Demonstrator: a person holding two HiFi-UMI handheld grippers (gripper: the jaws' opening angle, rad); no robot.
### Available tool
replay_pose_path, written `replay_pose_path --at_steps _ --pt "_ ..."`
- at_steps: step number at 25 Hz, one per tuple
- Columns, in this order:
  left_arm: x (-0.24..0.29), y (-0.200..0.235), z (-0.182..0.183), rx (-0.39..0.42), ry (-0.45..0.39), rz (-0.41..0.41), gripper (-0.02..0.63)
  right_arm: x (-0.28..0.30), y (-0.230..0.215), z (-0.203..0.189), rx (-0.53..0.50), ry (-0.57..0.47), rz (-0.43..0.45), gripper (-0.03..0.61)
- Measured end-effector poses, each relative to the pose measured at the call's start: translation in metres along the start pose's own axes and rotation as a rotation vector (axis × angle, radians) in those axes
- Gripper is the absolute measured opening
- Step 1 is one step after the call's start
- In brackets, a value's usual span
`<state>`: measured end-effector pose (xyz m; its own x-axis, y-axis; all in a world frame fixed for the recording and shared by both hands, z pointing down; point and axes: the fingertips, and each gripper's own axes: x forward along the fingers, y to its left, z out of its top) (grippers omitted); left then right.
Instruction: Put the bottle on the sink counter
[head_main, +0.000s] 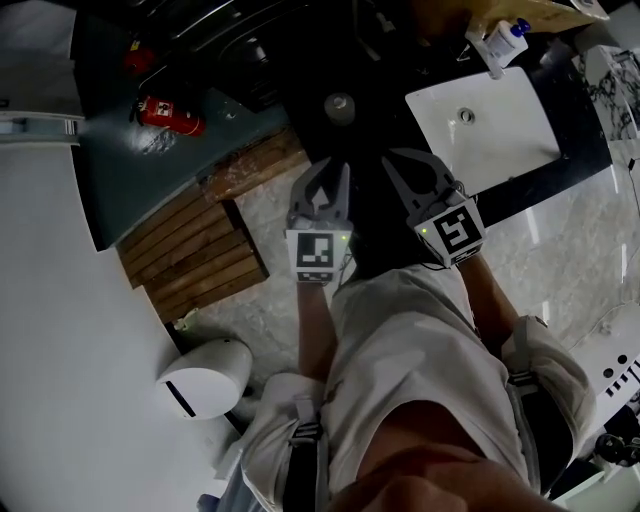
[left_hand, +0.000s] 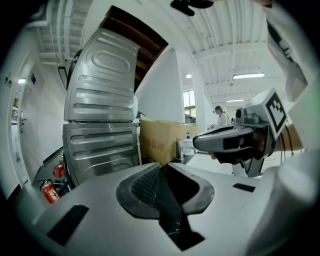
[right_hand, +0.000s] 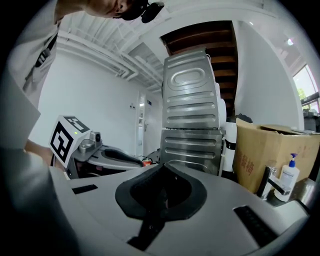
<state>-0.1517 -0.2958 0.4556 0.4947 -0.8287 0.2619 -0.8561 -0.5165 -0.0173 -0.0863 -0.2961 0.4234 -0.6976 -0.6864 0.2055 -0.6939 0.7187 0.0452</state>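
Note:
A white pump bottle (head_main: 505, 40) with a blue top stands on the counter behind the white sink (head_main: 520, 150), next to a chrome faucet (right_hand: 270, 184). It also shows small in the left gripper view, bottle (left_hand: 188, 145), and at the right of the right gripper view, bottle (right_hand: 288, 177). My left gripper (head_main: 328, 180) and right gripper (head_main: 420, 165) hang side by side above the dark floor, well short of the sink. The left gripper (left_hand: 161, 167) has its pads together with nothing between them. The right gripper (right_hand: 162, 170) is shut and empty too.
A cardboard box (right_hand: 270, 147) sits beside the faucet. Stacked steel appliance panels (left_hand: 100, 125) rise ahead. A red fire extinguisher (head_main: 165, 115), a wooden pallet (head_main: 200, 250) and a white bin (head_main: 205, 375) lie to the left on the floor.

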Motion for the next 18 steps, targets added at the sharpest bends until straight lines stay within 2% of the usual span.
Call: replay_pose_path --at_steps 4,8,14,18 --pt "-0.019 -0.004 0.019 0.026 -0.046 -0.004 0.026 -0.013 0.007 0.014 0.002 -0.038 0.0 -0.003" --pt "-0.035 -0.007 0.031 -0.016 -0.093 -0.01 0.009 -0.024 0.015 0.015 0.038 -0.036 0.01 -0.003" --pt "-0.046 -0.006 0.015 -0.06 -0.063 0.004 0.008 -0.03 0.019 0.013 0.031 0.004 0.014 -0.005" --pt "-0.048 0.0 0.014 -0.045 -0.067 0.018 0.008 -0.029 0.021 0.016 0.01 0.012 0.023 -0.005"
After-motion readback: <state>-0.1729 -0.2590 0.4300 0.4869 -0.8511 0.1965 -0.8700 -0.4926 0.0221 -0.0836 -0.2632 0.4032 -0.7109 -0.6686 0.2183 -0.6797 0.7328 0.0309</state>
